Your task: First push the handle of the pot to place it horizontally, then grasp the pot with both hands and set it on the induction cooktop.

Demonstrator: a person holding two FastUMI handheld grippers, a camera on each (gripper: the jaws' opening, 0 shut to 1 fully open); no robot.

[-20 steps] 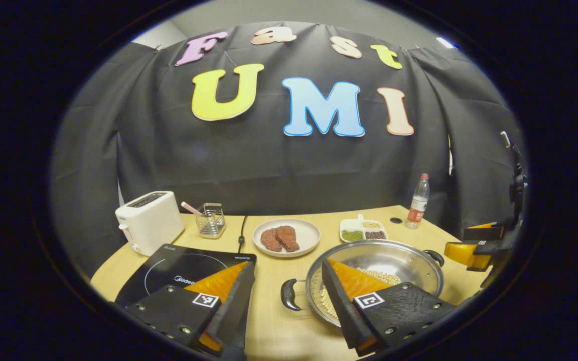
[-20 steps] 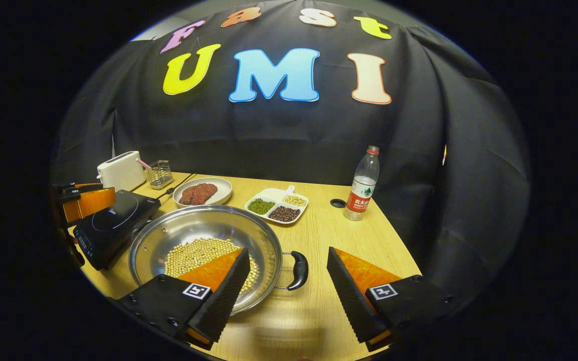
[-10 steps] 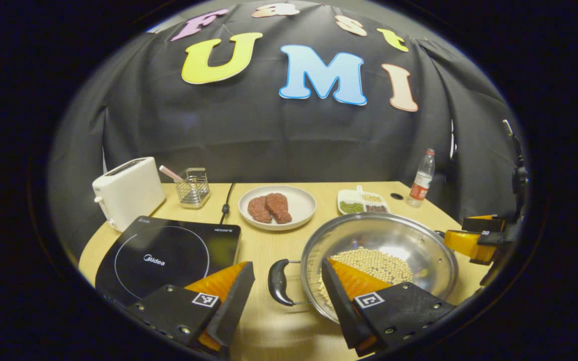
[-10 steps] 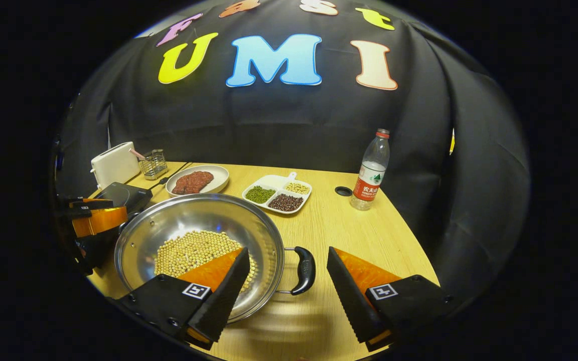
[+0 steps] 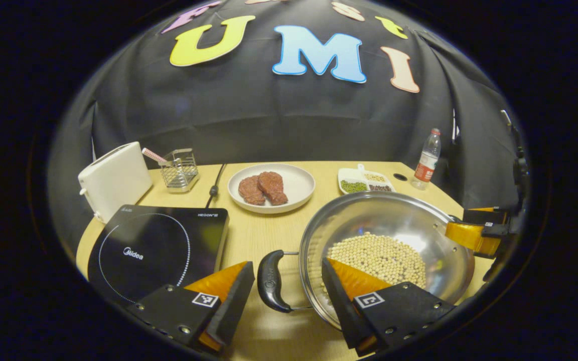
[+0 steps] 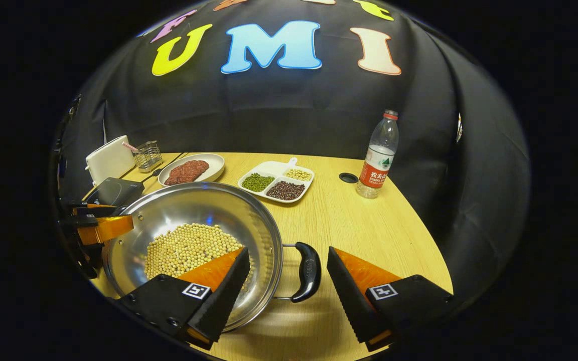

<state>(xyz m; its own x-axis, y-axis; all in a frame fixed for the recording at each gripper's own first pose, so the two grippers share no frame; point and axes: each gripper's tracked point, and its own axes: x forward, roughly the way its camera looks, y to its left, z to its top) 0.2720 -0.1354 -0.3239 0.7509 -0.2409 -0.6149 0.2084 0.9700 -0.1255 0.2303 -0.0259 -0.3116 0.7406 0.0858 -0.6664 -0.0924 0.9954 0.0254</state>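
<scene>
Jaws spread on both grippers, left gripper (image 5: 287, 288) and right gripper (image 6: 289, 281), each straddling a pot (image 5: 404, 228) handle; cooktop (image 5: 161, 248) clearest leftward.

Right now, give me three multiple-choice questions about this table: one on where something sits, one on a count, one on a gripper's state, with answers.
1. Where is the pot?
A. On the induction cooktop
B. On the table, right of the cooktop
C. On the toaster

2. How many meat pieces lie on the round plate?
A. Two
B. Four
C. None

3. How is the left gripper?
A. Shut on the pot's rim
B. Shut on a bottle
C. Open, fingers either side of the black handle

Answers: B, the induction cooktop is bare beside it; A, two pieces show; C, gaps show on both sides of the handle.
</scene>
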